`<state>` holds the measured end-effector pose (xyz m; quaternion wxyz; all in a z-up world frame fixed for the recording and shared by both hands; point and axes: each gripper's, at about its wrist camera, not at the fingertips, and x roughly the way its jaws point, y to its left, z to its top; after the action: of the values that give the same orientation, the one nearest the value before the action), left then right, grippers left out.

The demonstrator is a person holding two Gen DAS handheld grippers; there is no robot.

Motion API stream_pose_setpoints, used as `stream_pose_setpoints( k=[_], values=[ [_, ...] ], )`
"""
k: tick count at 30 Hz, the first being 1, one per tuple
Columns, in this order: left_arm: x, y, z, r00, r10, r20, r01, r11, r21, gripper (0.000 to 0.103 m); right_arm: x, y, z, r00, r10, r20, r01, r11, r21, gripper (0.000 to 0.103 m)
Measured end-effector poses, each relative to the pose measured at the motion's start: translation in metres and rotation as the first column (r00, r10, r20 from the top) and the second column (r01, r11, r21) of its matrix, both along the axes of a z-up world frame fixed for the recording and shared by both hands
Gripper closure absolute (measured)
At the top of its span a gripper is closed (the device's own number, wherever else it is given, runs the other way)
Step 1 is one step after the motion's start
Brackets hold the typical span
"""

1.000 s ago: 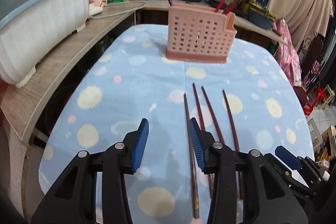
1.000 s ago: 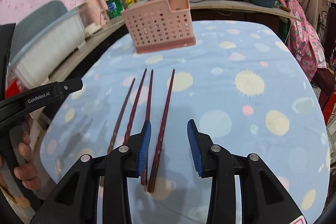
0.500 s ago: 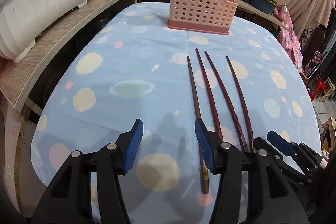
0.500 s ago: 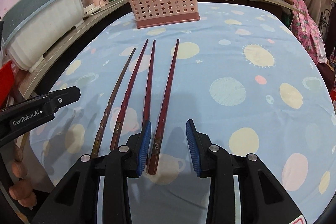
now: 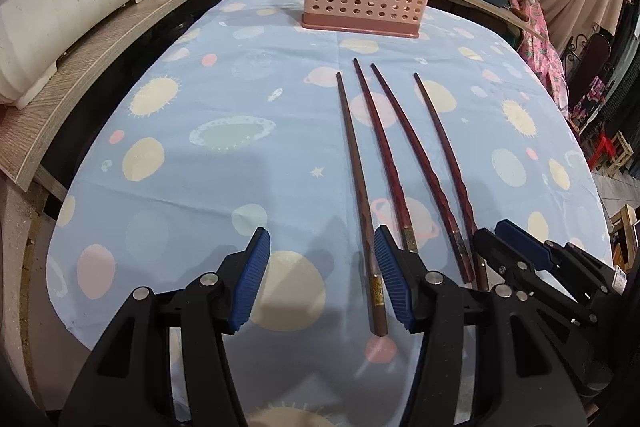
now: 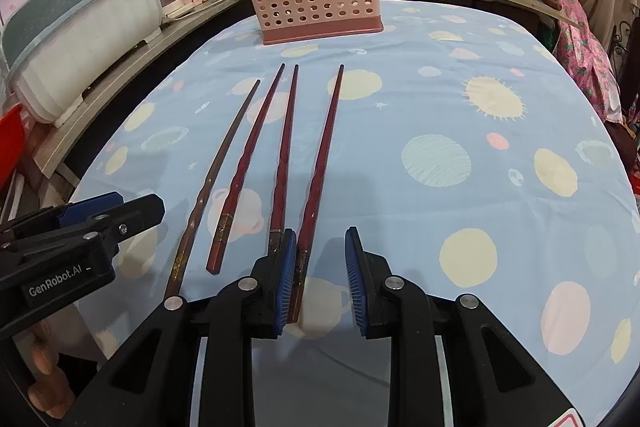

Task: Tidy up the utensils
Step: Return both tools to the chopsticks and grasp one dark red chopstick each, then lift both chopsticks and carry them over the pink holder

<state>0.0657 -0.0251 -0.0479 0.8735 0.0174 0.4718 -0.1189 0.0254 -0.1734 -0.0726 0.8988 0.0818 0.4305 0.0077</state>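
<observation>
Several dark red-brown chopsticks lie side by side on the blue patterned tablecloth, tips toward a pink perforated utensil holder (image 5: pixel 366 5) at the far end (image 6: pixel 314 9). My left gripper (image 5: pixel 322 277) is open, low at the near ends; the leftmost chopstick (image 5: pixel 360 195) has its butt end just inside the right finger. My right gripper (image 6: pixel 320 277) is open, with the rightmost chopstick (image 6: pixel 320 163) ending between its fingers, close to the left one. Each gripper shows in the other's view, the right one (image 5: pixel 540 263) and the left one (image 6: pixel 80 227).
A white and teal dish tub (image 5: pixel 68 3) sits on a wooden counter (image 5: pixel 100 67) along the left. Pots, bottles and a bowl crowd the back counter. A chair with pink cloth (image 6: pixel 588 55) stands at the right. The table's (image 5: pixel 200 131) near edge is just under the grippers.
Both grippers have drawn back toward the table's near edge and dropped lower over the chopsticks' butt ends. The holder looks farther off. Both stay open; the chopsticks have not moved.
</observation>
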Motion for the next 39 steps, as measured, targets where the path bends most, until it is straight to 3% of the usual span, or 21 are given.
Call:
stream_pose_setpoints(
  k=[7,12,31,39],
  values=[
    [-0.006,-0.008,-0.004,1.0,-0.029,-0.011,0.029,1.0,0.003,0.051,-0.001,0.005,-0.003,1.0,0.008,-0.008,-0.008,1.0,-0.011,0.083],
    [-0.01,-0.012,-0.009,0.999,-0.047,-0.024,0.047,0.999,0.007,0.051,-0.004,-0.001,-0.004,1.0,-0.006,-0.008,0.006,1.0,-0.013,0.096],
    [-0.016,-0.007,-0.023,0.997,-0.054,-0.055,0.055,0.998,0.018,0.054,-0.017,-0.011,-0.005,1.0,-0.024,-0.003,0.024,1.0,0.006,0.096],
    [-0.016,0.0,-0.022,0.995,-0.062,-0.072,0.06,0.998,-0.026,0.092,-0.018,-0.011,-0.005,1.0,-0.023,-0.003,0.023,1.0,0.006,0.096]
  ],
)
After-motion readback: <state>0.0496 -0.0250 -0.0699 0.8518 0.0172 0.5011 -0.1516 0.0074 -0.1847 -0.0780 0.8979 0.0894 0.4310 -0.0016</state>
